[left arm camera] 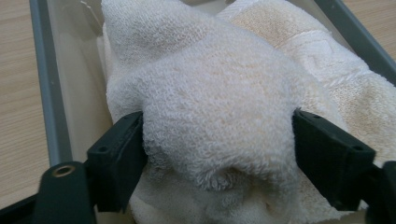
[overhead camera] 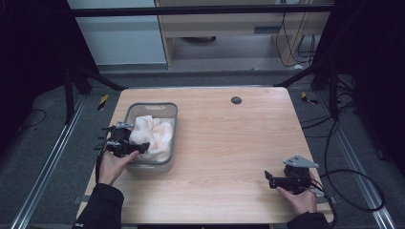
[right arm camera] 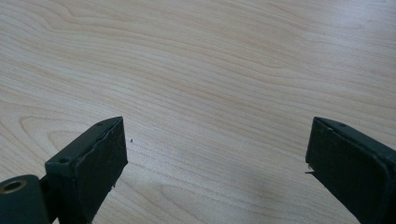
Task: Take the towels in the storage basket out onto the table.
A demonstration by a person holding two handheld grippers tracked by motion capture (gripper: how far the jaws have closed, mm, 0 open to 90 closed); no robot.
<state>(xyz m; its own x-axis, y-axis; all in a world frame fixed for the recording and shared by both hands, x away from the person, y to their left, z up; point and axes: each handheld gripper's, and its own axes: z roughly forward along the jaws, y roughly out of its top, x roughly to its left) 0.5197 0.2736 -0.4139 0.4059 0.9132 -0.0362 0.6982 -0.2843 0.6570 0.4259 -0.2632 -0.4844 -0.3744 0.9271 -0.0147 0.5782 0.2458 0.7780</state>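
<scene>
Left claw (left arm camera: 217, 140) is reaching into the grey basket (overhead camera: 168, 109) at the left side of the worktop (overhead camera: 229, 143). Its jaws are sitting on either side of a bunched fold of the white towel (left arm camera: 210, 93), both pads touching the cloth, gripping it. The towel is lying inside the basket, piled above the rim, with a cream-coloured stretch of terry cloth (left arm camera: 327, 70) lying alongside it. Right claw (right arm camera: 217, 158) is resting near the front right corner of the worktop, jaws standing wide apart over bare wood, holding nothing.
</scene>
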